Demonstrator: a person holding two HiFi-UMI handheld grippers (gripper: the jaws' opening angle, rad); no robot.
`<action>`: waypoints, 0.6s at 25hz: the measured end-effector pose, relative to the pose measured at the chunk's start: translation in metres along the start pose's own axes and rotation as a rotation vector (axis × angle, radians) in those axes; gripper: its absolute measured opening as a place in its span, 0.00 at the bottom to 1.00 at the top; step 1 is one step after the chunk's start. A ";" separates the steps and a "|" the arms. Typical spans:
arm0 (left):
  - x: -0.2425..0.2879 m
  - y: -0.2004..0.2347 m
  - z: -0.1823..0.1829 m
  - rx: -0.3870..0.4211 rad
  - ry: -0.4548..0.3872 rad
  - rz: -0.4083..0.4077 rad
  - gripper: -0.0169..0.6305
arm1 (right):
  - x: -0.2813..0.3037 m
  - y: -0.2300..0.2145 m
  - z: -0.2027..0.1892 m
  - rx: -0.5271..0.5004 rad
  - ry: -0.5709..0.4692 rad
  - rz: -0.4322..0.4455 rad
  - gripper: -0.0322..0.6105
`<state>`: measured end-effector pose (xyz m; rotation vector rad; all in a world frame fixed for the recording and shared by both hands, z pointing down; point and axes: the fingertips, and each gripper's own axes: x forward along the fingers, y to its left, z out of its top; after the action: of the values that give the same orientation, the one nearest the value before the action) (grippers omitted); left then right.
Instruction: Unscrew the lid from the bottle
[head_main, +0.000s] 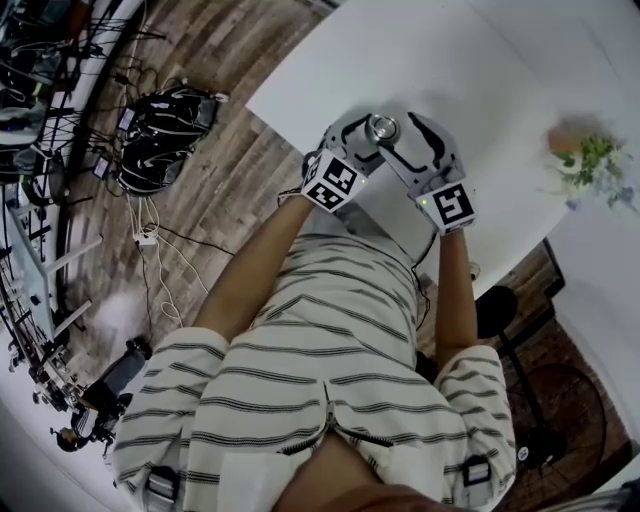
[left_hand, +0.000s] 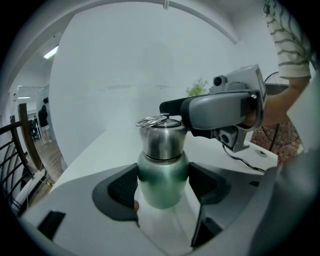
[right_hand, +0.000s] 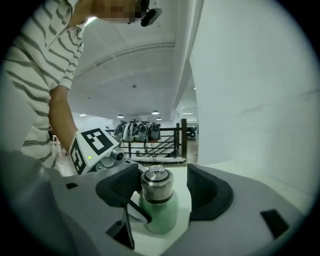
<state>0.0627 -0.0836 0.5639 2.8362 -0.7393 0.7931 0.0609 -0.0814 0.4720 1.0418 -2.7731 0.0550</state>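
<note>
A small green bottle (left_hand: 162, 180) with a steel lid (left_hand: 162, 140) and a wire ring on top stands on the white table (head_main: 450, 60). My left gripper (left_hand: 162, 186) is shut on the green body, with both dark pads against its sides. In the right gripper view the lid (right_hand: 156, 184) sits between the jaws of my right gripper (right_hand: 163, 190); the left pad is close to it and a clear gap shows on the right, so this gripper is open. From the head view both grippers (head_main: 352, 140) (head_main: 405, 140) meet around the bottle top (head_main: 381, 127) near the table's near edge.
A small potted plant (head_main: 590, 160) stands on the table to the right. A thin cable (left_hand: 240, 157) lies on the tabletop behind the right gripper. On the wooden floor to the left are black bags (head_main: 165, 135) and tangled cables. A railing (right_hand: 155, 145) stands beyond.
</note>
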 end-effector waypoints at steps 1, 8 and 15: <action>0.000 0.000 0.000 0.000 0.001 0.000 0.51 | 0.000 0.002 -0.002 0.004 0.013 -0.055 0.52; 0.000 0.000 -0.001 -0.001 -0.002 -0.002 0.51 | 0.008 0.008 -0.019 0.067 0.079 -0.266 0.48; -0.001 0.000 0.001 0.000 -0.008 -0.002 0.51 | 0.012 0.007 -0.025 0.076 0.110 -0.353 0.42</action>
<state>0.0626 -0.0830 0.5628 2.8416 -0.7376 0.7813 0.0510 -0.0815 0.4991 1.4828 -2.4679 0.1657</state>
